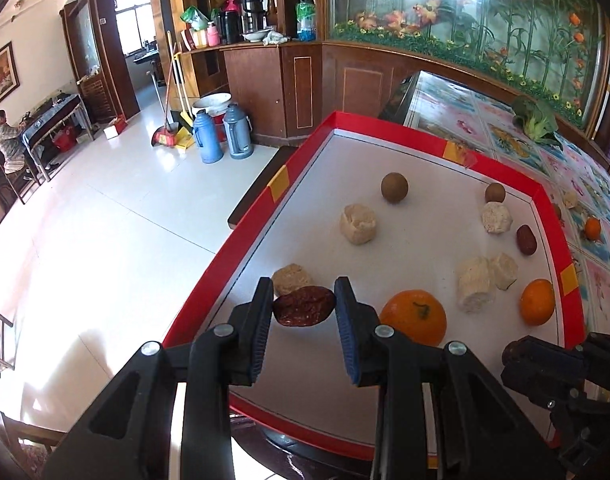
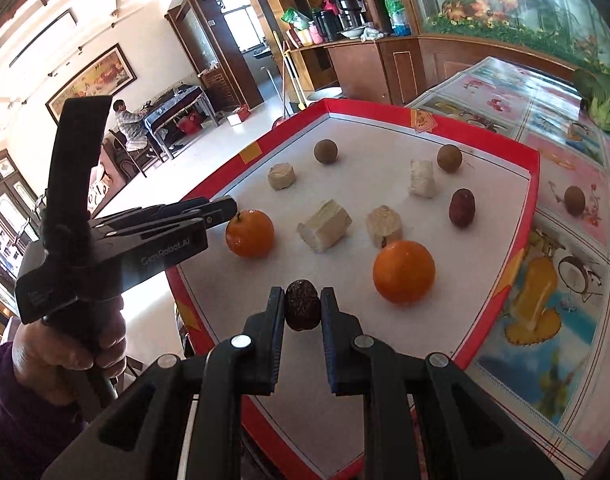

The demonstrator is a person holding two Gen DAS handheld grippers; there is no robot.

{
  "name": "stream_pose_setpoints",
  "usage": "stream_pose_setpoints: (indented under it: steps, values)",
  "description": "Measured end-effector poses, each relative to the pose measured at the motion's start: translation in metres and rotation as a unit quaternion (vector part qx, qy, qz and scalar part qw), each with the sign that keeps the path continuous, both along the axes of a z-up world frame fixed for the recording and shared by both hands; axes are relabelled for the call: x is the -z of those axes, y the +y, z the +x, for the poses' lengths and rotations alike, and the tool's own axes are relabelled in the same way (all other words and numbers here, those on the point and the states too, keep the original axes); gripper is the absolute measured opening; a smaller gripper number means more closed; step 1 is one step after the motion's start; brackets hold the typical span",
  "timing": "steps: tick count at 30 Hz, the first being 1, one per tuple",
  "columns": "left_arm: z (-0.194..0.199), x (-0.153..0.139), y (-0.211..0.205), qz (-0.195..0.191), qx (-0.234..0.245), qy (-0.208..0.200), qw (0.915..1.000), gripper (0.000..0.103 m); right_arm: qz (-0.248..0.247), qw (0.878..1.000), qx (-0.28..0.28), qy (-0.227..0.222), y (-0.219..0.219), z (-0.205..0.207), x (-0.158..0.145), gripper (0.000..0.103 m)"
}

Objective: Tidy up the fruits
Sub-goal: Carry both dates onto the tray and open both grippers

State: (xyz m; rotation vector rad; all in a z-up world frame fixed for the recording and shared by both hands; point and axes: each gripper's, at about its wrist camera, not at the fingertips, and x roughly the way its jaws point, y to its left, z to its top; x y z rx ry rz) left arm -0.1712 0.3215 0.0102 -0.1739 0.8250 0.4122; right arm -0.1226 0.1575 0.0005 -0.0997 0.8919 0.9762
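Left tongs (image 1: 304, 304) and right tongs (image 2: 303, 310) each clamp a date.

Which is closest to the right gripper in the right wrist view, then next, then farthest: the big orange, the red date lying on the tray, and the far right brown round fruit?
1. Big orange, just right of the right gripper.
2. Red date, farther back on the right.
3. Brown round fruit, near the tray's far right corner.

Left gripper (image 1: 303, 312): black plastic linkage arms, silver pivot screws, blue ribbed finger pads (image 1: 347, 332). Right gripper (image 2: 303, 312): identical build. Left unit body carries pale lettering. Hand (image 2: 61, 356): bare skin, dark purple sleeve (image 2: 9, 420).
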Motion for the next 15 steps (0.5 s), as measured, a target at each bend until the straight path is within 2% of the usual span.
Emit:
stream_pose_setpoints:
  steps: [8,10,11,13,15]
  values:
    - [0.004,0.001,-0.004,0.016,-0.002,0.016,0.9997,0.034,-0.047,0.998,-0.001,-0.052,0.011,-0.011,0.003,0.016]
    - [0.004,0.003,-0.003,0.012,-0.002,0.023,0.9997,0.041,-0.054,0.997,-0.005,-0.059,0.013,-0.012,0.003,0.016]
    - [0.005,0.004,-0.004,0.016,-0.005,0.025,0.9995,0.041,-0.058,0.996,-0.007,-0.062,0.013,-0.012,0.003,0.016]
    - [0.004,0.003,-0.004,0.025,-0.010,0.027,0.9993,0.049,-0.065,0.996,-0.009,-0.065,0.013,-0.013,0.002,0.017]
    - [0.003,0.000,-0.003,0.026,-0.013,0.026,0.9992,0.057,-0.069,0.996,-0.011,-0.063,0.011,-0.013,0.000,0.030]
